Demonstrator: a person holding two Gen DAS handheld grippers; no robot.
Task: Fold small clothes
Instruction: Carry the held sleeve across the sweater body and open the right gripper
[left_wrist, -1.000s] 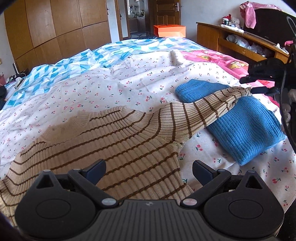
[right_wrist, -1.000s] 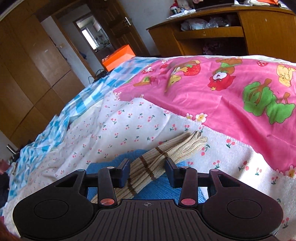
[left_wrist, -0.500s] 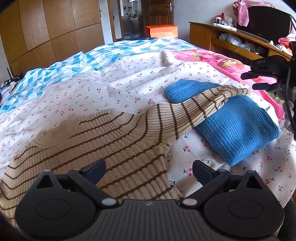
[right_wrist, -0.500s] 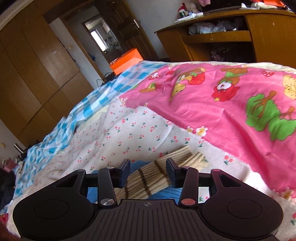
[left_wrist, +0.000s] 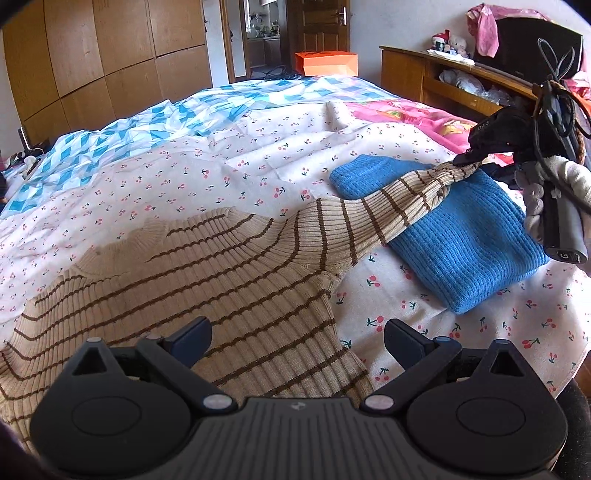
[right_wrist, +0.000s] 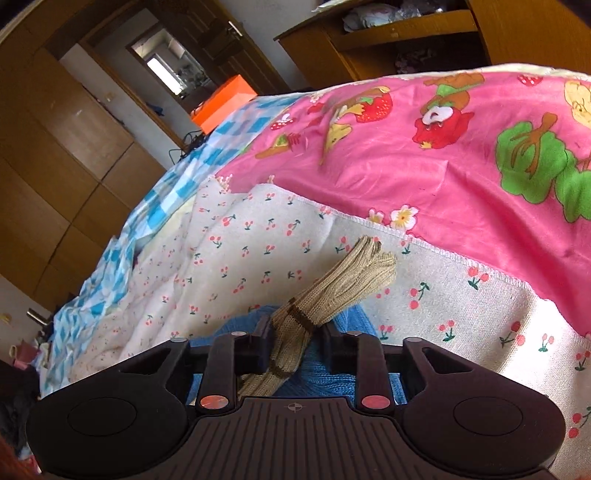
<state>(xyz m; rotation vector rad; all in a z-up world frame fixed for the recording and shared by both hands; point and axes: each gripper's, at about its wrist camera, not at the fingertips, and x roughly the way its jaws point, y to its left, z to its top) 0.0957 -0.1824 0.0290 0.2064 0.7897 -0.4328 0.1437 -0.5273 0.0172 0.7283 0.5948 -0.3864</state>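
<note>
The bed (left_wrist: 258, 155), covered by a cherry-print sheet, carries everything. A beige ribbed sweater (left_wrist: 207, 280) with thin brown stripes lies flat on its near side, neckline facing the far end. One sleeve (left_wrist: 369, 218) stretches as a long band toward the right, rising over a folded blue knit garment (left_wrist: 472, 243) just beside the body. The sleeve's cuff (right_wrist: 354, 277) fans out bunched beyond the right hand-held gripper (right_wrist: 295, 347), whose jaws are clamped narrow on the sleeve. The left hand-held gripper (left_wrist: 297, 336) hovers above the sweater's hem, jaws spread wide, gripping nothing.
</note>
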